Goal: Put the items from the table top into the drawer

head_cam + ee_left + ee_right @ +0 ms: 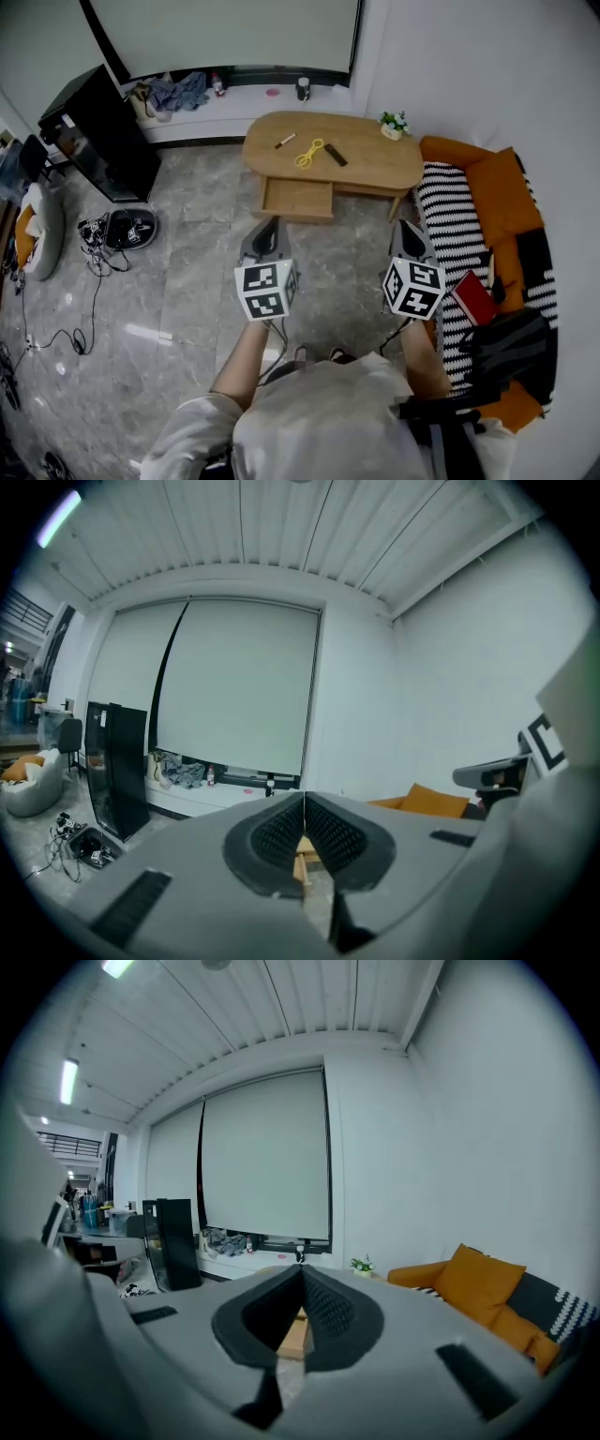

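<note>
Head view: wooden counter (375, 173), with its drawer (298, 199) pulled out at the 6 o'clock edge. On top lie a yellow cord (309, 153), a marker (284, 141) at the cord's 10 o'clock and a black bar (336, 155) at its 3 o'clock. Left gripper (272, 227) and right gripper (405, 230): jaws closed on nothing, well apart from the counter, at its 6 o'clock.

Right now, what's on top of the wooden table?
A pen, a yellow cord, a dark stick and a small plant. Nothing covers them.
</note>
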A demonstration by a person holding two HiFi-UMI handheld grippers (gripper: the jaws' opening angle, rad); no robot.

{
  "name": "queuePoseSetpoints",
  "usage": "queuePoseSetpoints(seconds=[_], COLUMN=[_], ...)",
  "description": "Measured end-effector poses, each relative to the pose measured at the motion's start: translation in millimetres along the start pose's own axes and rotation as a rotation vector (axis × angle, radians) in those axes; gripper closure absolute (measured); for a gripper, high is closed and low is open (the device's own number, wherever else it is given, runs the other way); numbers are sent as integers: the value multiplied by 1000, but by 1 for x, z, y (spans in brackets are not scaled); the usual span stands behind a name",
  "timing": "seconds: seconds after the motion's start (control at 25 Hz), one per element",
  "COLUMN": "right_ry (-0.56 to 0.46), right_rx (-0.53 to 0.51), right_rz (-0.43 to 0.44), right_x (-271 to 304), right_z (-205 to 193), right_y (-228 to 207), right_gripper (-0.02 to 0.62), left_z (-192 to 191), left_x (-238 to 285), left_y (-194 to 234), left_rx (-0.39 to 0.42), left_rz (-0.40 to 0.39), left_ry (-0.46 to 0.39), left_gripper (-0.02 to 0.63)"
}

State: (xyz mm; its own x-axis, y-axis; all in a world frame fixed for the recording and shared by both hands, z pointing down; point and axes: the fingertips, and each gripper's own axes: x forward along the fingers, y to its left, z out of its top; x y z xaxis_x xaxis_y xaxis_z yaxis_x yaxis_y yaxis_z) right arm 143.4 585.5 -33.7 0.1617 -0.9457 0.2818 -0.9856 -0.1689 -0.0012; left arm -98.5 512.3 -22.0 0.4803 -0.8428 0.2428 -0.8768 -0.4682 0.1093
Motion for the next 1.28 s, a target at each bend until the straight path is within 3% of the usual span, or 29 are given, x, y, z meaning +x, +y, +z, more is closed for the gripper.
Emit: queuePoseSetpoints(seconds=[0.36,0.64,0.92,1.28], right_ry=[46,52,65,89], right_rx=[8,24,14,-8], right_rz=[-8,-4,38,115], right_x=[17,63,144,285], right_z=[-12,-7,6,46], right_y=[6,4,-3,-34], right_gripper=[601,601,601,601], left_z=[-3,6,11,42], left_x=[16,57,122,251], left_y=[12,27,41,52], left_rx=[4,19,-11,-41], left_rz=[-23,-11,32,108], left_ry=[30,-15,31,33], left_gripper=[595,595,595,595])
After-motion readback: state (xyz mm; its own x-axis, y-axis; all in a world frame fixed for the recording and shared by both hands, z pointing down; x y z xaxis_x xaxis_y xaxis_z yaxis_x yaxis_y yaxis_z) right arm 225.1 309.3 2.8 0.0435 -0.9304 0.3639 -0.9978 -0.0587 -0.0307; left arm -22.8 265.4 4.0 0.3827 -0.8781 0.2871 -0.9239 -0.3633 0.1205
